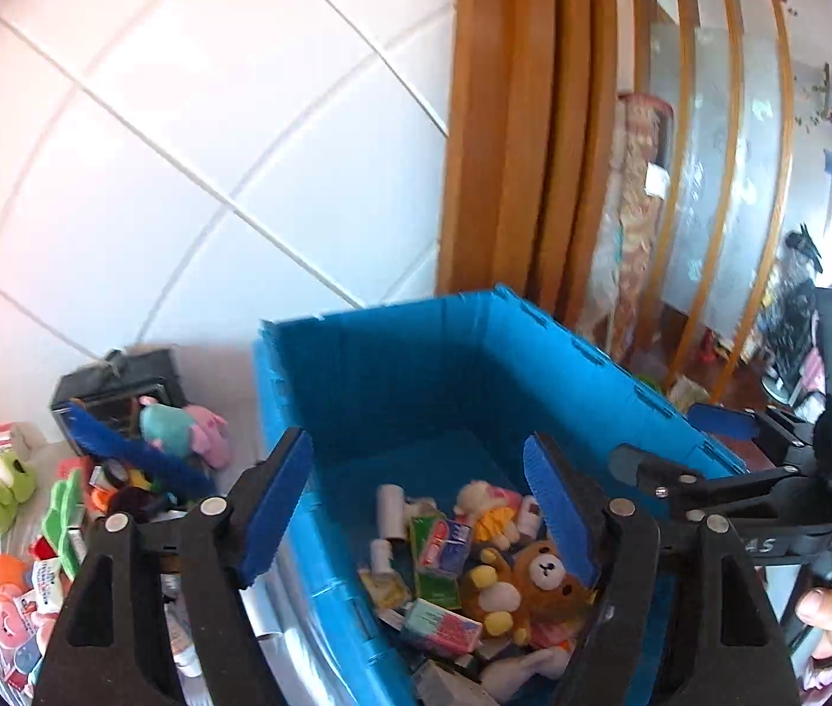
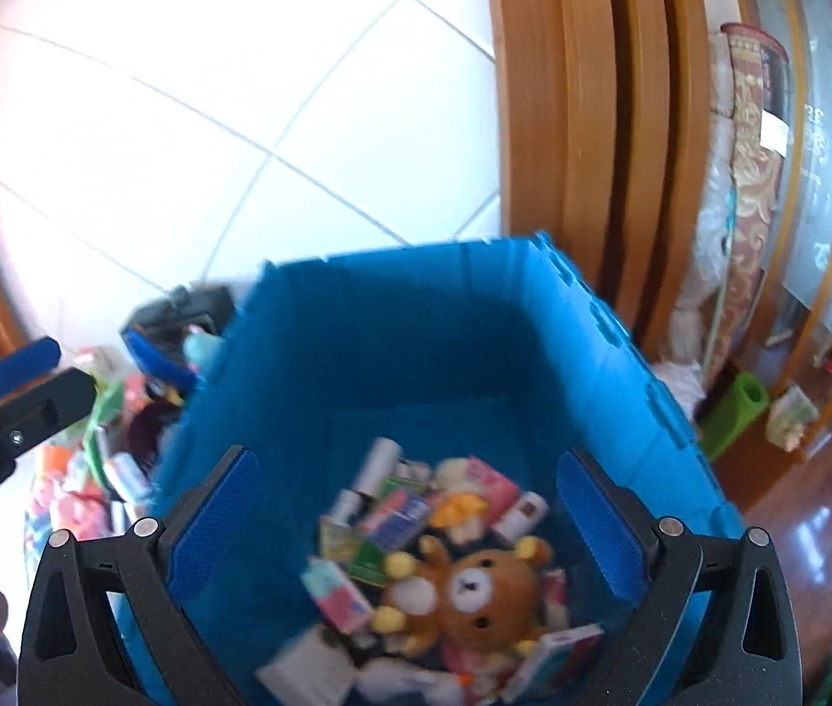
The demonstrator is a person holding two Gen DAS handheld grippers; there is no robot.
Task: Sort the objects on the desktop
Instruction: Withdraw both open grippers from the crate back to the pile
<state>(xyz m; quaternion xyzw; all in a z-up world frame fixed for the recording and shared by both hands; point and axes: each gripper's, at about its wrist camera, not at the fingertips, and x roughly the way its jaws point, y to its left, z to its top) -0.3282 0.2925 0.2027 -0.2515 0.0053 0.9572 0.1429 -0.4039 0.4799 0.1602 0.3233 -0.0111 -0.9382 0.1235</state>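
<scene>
Left hand-held gripper (image 1: 416,506) spread wide, holding nothing; same for right hand-held gripper (image 2: 407,520). Below and between both sets of fingers: blue crate (image 1: 392,365), with brown bear plush (image 1: 545,579) among small boxes. Left of it, unsorted toys (image 1: 63,506) on bench.

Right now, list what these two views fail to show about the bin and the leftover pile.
- Blue bin: near wall cut off by the bottom edge in both views.
- Bin contents around the brown bear: blurred in the right wrist view; package labels unreadable.
- Table pile: partly hidden behind the left gripper in the left wrist view; blurred, and partly hidden by the bin wall, in the right.
</scene>
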